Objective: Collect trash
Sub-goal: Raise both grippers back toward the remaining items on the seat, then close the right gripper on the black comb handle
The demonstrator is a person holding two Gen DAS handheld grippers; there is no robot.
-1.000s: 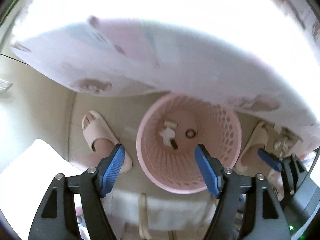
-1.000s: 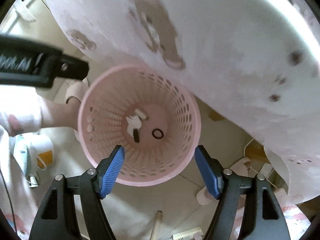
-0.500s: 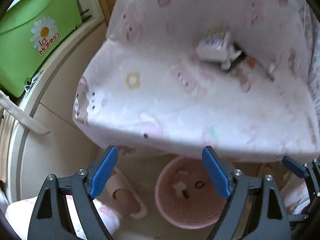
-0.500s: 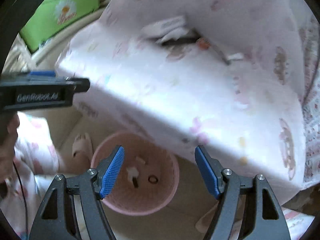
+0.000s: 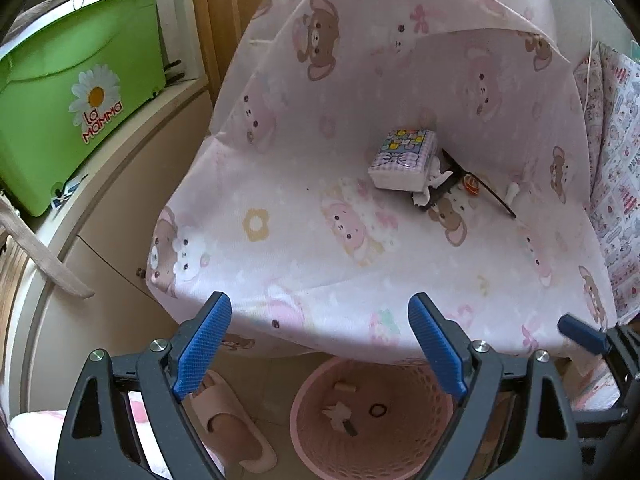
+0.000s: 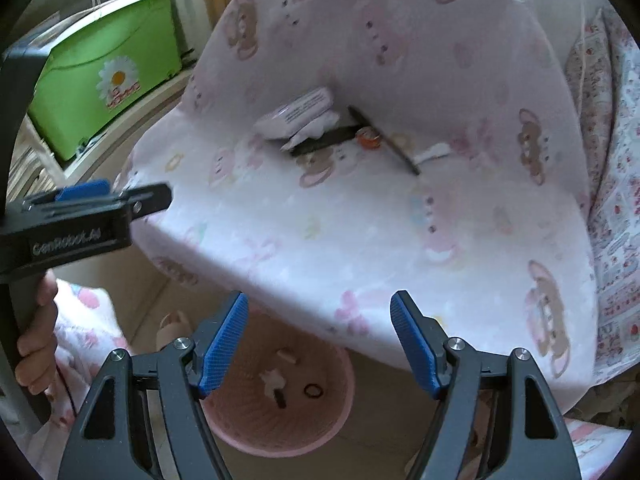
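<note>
Both grippers [image 5: 320,344] [image 6: 318,346] hover spread above basket [image 5: 320,440].

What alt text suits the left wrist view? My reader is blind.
Open left tool above a pink perforated plastic wastebasket holding scraps, facing a pink bear-print bedsheet with a small tissue pack and litter.

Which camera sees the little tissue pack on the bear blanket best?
The left wrist view. There the tissue pack sits sharp, with its colorful printed top and purple bow facing the camera. The right wrist view shows the same pack blurrier and from a side angle, so only pale wrapping and small print show.
</note>
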